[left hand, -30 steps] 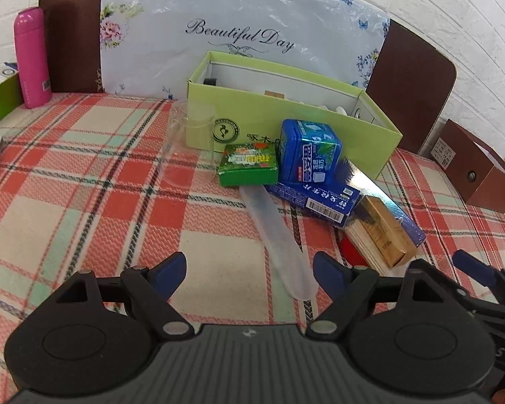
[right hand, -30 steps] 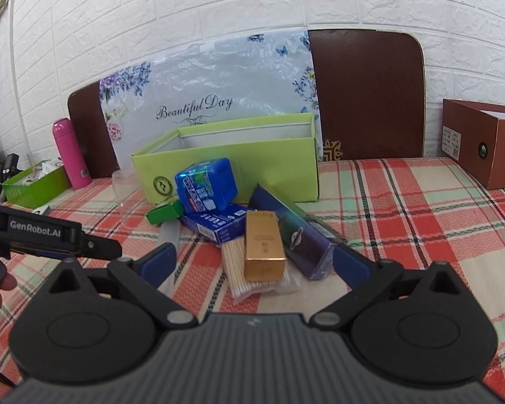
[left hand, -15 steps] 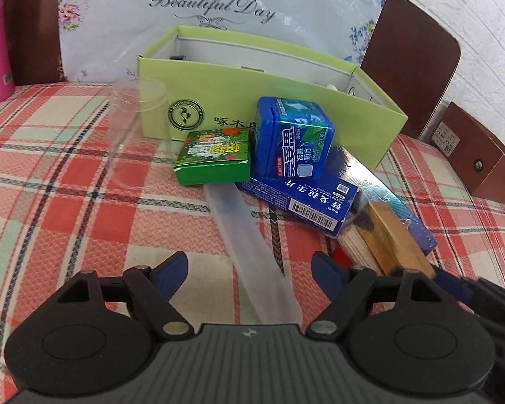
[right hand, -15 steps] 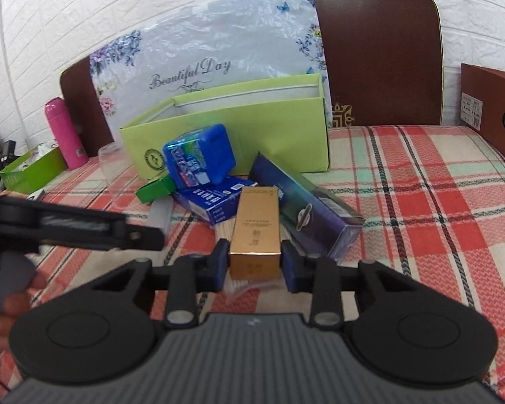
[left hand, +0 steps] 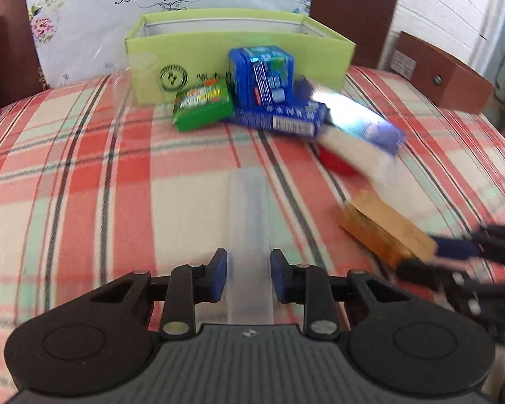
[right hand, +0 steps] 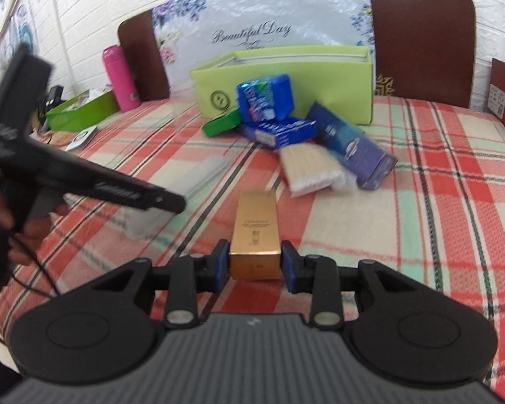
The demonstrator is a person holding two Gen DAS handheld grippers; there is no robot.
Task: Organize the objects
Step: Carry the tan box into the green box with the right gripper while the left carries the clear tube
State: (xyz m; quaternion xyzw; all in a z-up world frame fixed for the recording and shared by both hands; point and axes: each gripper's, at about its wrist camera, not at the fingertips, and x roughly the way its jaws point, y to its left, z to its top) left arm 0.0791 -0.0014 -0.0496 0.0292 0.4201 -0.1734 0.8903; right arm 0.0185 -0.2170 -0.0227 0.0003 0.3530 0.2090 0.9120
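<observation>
My left gripper [left hand: 247, 276] is shut on the near end of a long translucent plastic case [left hand: 247, 208], which points away over the plaid cloth. My right gripper [right hand: 255, 266] is shut on a gold box [right hand: 256, 222], its pads pressing both long sides. The left wrist view shows that gold box [left hand: 383, 232] low on the right, held off from the pile. The lime-green open box [left hand: 239, 43] stands at the back. In front of it lie a blue gum tub [left hand: 262, 74], a green pack [left hand: 202, 104], a flat blue carton [left hand: 279, 118], a long purple-blue box [right hand: 353, 151] and a pack of sticks [right hand: 306, 168].
A clear cup [left hand: 144, 67] stands by the green box's left corner. A pink bottle [right hand: 119, 77] and a green tray [right hand: 80, 111] sit far left, a brown box [left hand: 447, 77] far right. A hand [right hand: 27, 232] holds the left tool. Chair backs and a floral board line the wall.
The left jaws closed on the translucent case. The right jaws closed on the gold box and drew it back off the stick pack, away from the pile.
</observation>
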